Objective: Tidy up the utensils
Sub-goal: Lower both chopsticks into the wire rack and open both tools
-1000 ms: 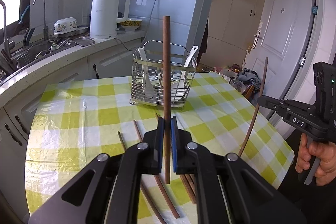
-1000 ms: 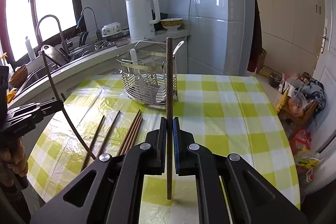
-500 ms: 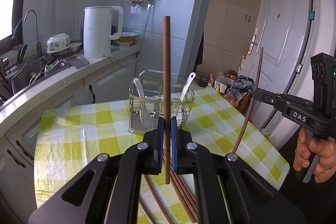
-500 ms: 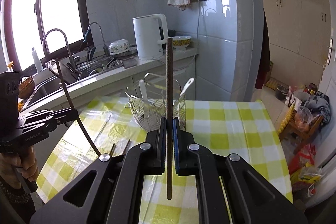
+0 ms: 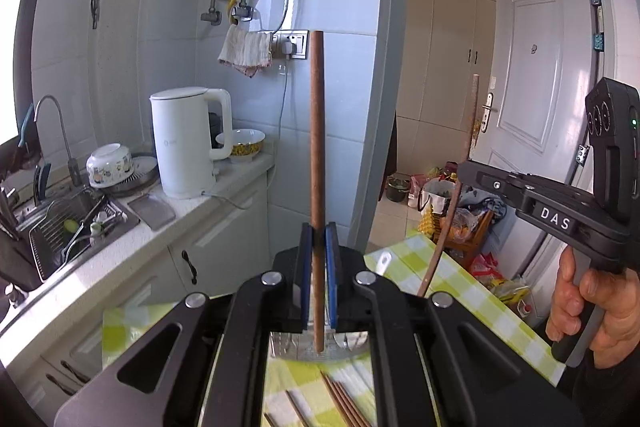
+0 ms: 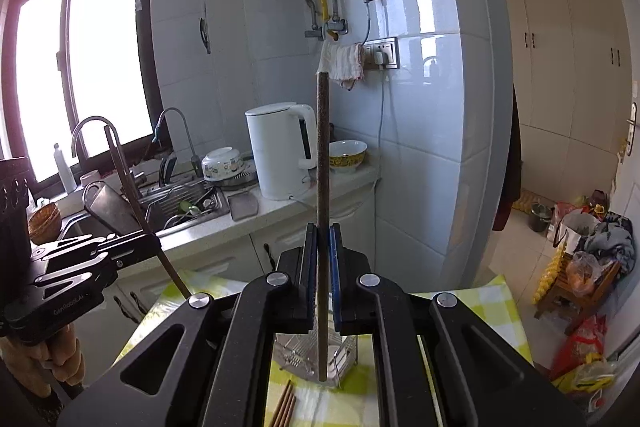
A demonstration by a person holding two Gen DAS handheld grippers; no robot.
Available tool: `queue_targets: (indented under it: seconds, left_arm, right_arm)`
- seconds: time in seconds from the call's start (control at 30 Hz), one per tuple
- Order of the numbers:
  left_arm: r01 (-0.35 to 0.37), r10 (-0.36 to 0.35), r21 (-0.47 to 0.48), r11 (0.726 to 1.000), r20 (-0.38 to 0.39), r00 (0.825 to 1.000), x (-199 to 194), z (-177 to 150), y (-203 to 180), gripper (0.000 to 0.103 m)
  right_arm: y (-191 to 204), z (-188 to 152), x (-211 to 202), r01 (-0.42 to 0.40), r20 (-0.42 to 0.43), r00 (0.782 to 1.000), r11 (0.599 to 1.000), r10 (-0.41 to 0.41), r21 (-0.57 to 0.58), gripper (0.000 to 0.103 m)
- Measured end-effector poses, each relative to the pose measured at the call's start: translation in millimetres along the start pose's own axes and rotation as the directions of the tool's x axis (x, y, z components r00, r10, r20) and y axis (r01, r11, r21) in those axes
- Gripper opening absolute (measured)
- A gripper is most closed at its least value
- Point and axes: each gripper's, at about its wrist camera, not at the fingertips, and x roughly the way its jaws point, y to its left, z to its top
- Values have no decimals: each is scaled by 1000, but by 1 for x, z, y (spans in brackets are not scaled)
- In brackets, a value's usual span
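Left wrist view: my own black arms fill the lower middle of the frame and hide most of the yellow-and-white checked tablecloth [image 5: 460, 277]. The wire utensil rack [image 5: 316, 345] shows only as a sliver of metal low in the centre, between my arms; its compartments and contents cannot be made out. The loose brown chopsticks on the cloth [image 5: 340, 401] are cut off by the bottom edge, so I cannot count them.

My left gripper [image 5: 319, 243] is closed, its blue pads pressed on a reddish-brown wooden chopstick [image 5: 317, 131] that stands upright, its top at mid-frame and its lower tip above the rack. At the right edge, my right gripper [image 5: 464, 173] is seen from the side, clamped on a second, darker brown chopstick [image 5: 468, 147], which leans slightly; a hand [image 5: 588, 311] grips the handle at lower right.

Right wrist view: that gripper [image 6: 323, 247] is also shut, pads tight on the darker chopstick [image 6: 323, 163], upright in centre frame. The rack [image 6: 304, 353] again shows only partly below it. At the left edge the other gripper [image 6: 154, 241] holds its stick at a slant.

Surroundings: a white electric kettle [image 5: 186, 143] and a yellow-patterned bowl [image 5: 241, 145] stand on the pale counter left of centre, with a crowded steel sink [image 5: 68, 223] at the far left. A white door [image 5: 540, 99] occupies the upper right. Bags on the floor beyond the table are too jumbled to identify.
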Motion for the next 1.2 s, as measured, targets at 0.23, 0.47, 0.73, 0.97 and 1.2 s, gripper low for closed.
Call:
queue_targets:
  seconds: [0.23,0.47,0.73,0.97,1.2]
  left_arm:
    - [-34,33,-24,999,-28,999,52,20,11,6]
    - [-48,42,-58,997,-93,995,98,0,23,6]
    - [-43,14,-130,991,-218,976,136,-32,40,6]
    - [-56,14,-137,989,-291,957,157,-50,41,6]
    - [-73,30,-109,991,-350,936,178,-64,40,7]
  right_arm:
    - [-7,-3,52,5,-34,999,999,-3,43,7]
    - [-20,-27,93,12,-97,995,996,-3,88,7]
    - [-26,-53,114,2,-171,985,993,18,115,7]
    - [-32,-73,129,3,-232,972,991,28,133,7]
    - [-35,-85,139,5,-265,964,990,32,138,7]
